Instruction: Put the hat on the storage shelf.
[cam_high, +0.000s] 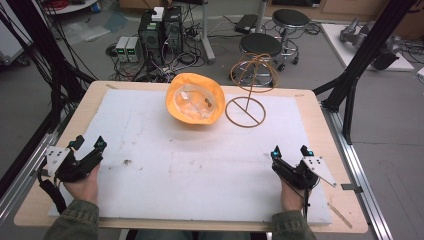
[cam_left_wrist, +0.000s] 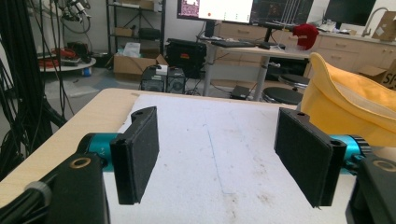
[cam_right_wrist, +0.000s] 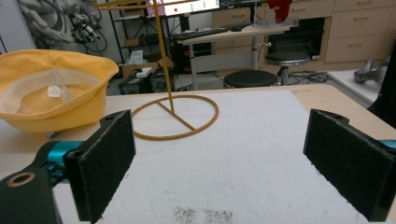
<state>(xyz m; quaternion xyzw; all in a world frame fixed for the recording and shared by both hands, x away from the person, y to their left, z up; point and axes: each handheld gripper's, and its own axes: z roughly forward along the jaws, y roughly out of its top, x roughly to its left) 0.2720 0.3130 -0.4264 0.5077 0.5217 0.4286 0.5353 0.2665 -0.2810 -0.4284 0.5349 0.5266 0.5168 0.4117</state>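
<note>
No text can be read; the label inside the yellow hat (cam_right_wrist: 53, 91) is too small

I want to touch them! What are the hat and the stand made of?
The hat looks like soft yellow cloth: its brim flops and a sewn label shows inside. The stand looks like thin metal rod with a matte gold coat, though painted wire or plastic is possible.

On the mat (cam_high: 190, 170), the hat (cam_high: 195, 98) lies upturned at the far edge, wire stand (cam_high: 245, 111) just right.
</note>
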